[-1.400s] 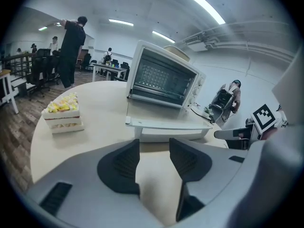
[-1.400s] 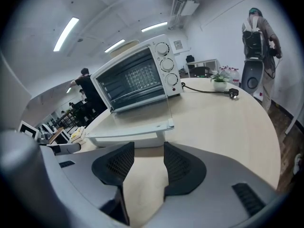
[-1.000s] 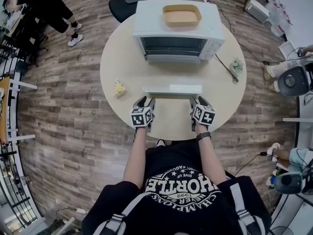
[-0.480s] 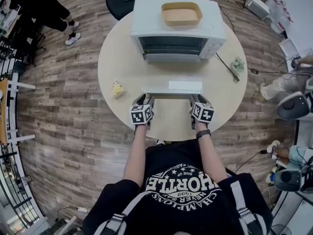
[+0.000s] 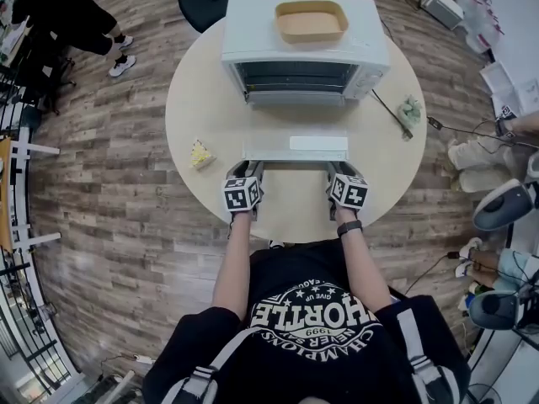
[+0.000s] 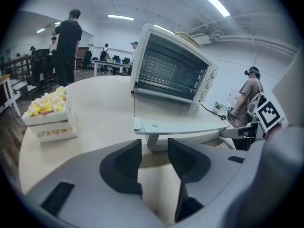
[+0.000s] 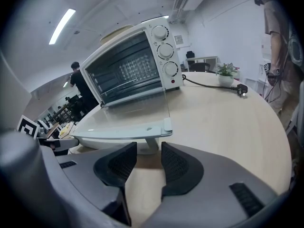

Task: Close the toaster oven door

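Here, the oven point(image 5: 305, 36) door point(image 5: 295, 148) is shown lowered; the left gripper point(image 5: 246, 169) and right gripper point(image 5: 338, 170), jaws just narrowed, are held unclenched and empty before its handle point(image 6: 153, 140).

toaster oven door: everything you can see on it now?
The door is open, folded down level above the table, hinged at the toaster oven's lower front. Clear glass pane, pale frame, handle under its outer edge. The left gripper and right gripper sit just short of it, jaws apart, just been closing, empty.
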